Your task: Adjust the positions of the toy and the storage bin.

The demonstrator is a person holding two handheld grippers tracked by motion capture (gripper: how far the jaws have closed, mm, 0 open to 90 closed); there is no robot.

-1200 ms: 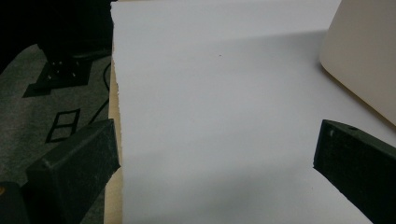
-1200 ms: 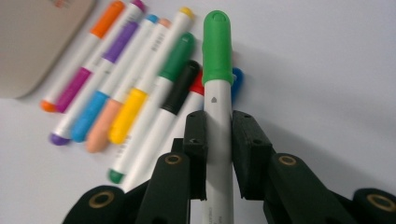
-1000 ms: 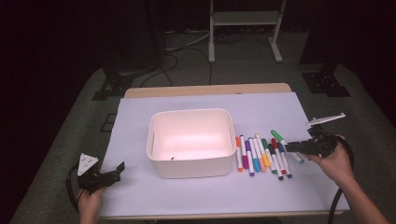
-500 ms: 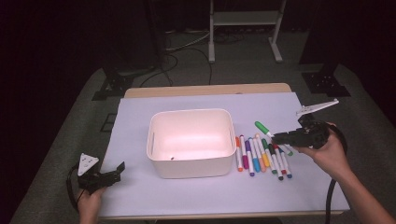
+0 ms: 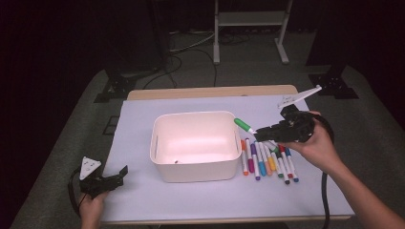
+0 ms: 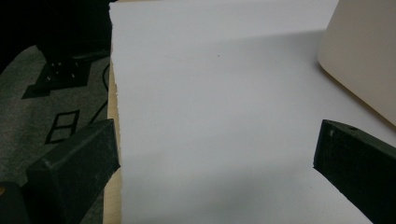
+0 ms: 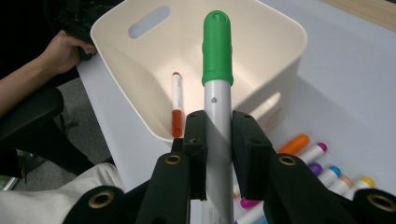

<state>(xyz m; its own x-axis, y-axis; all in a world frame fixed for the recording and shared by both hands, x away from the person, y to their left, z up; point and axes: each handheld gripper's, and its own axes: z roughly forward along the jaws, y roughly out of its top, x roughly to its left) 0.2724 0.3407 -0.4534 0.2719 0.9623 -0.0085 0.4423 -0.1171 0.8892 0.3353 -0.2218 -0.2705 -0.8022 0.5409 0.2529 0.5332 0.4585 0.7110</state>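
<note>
Near the table's front left corner, the left gripper [image 5: 112, 180] rests on the white sheet [image 5: 200, 200] with its jaws spread wide and nothing between them. The white tub [image 5: 196, 145] sits mid-table, a red marker [image 7: 176, 105] lying inside. Over the tub's right rim, the right gripper [image 5: 261, 131] pinches a green marker [image 5: 245, 125], lifted clear of the marker row [image 5: 267, 162] just beside the tub.
</note>
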